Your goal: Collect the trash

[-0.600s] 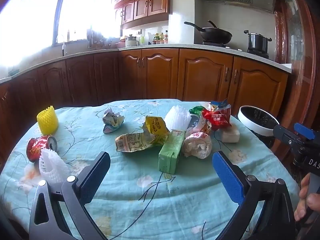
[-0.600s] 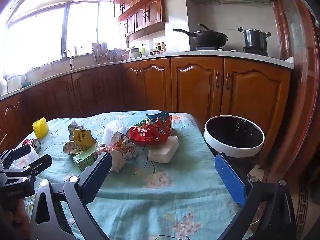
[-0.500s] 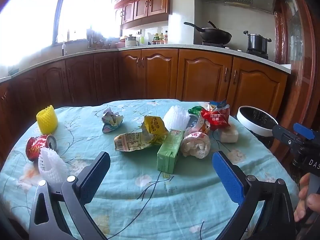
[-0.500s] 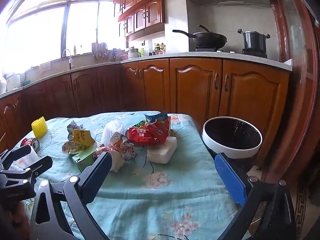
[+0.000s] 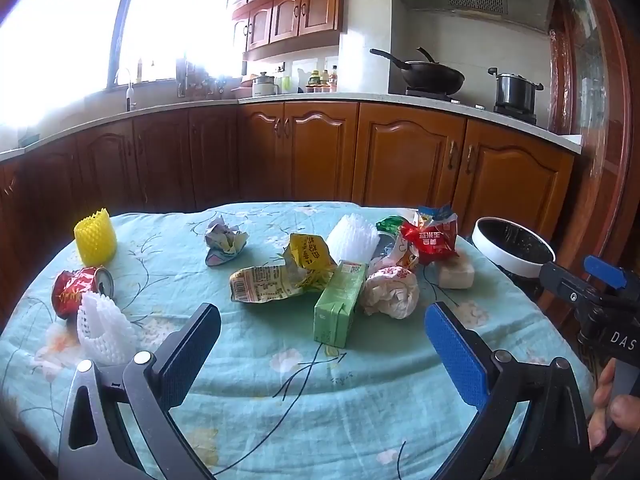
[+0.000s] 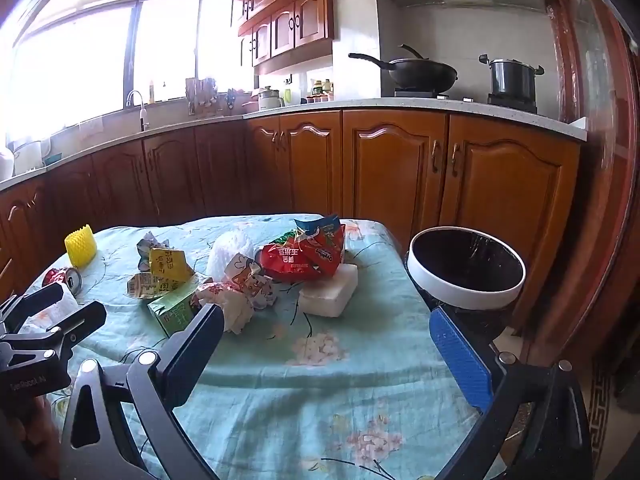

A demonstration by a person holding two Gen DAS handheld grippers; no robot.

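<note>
Trash lies scattered on a table with a pale blue flowered cloth. A green carton, a yellow wrapper, a crumpled white wrapper, a red snack bag, a white foam block, a crushed red can, white foam nets and a yellow foam net show in the left wrist view. My left gripper hangs open above the near cloth, nothing between its fingers. My right gripper is open too, short of the foam block. A white-rimmed bin stands at the table's right edge.
Wooden cabinets and a counter with a wok and a pot run behind the table. A person's fingers hold the right gripper's handle at the left wrist view's right edge. The left gripper's body shows at the right wrist view's left.
Both views have shifted only slightly; the grippers stay wide open and no trash has moved.
</note>
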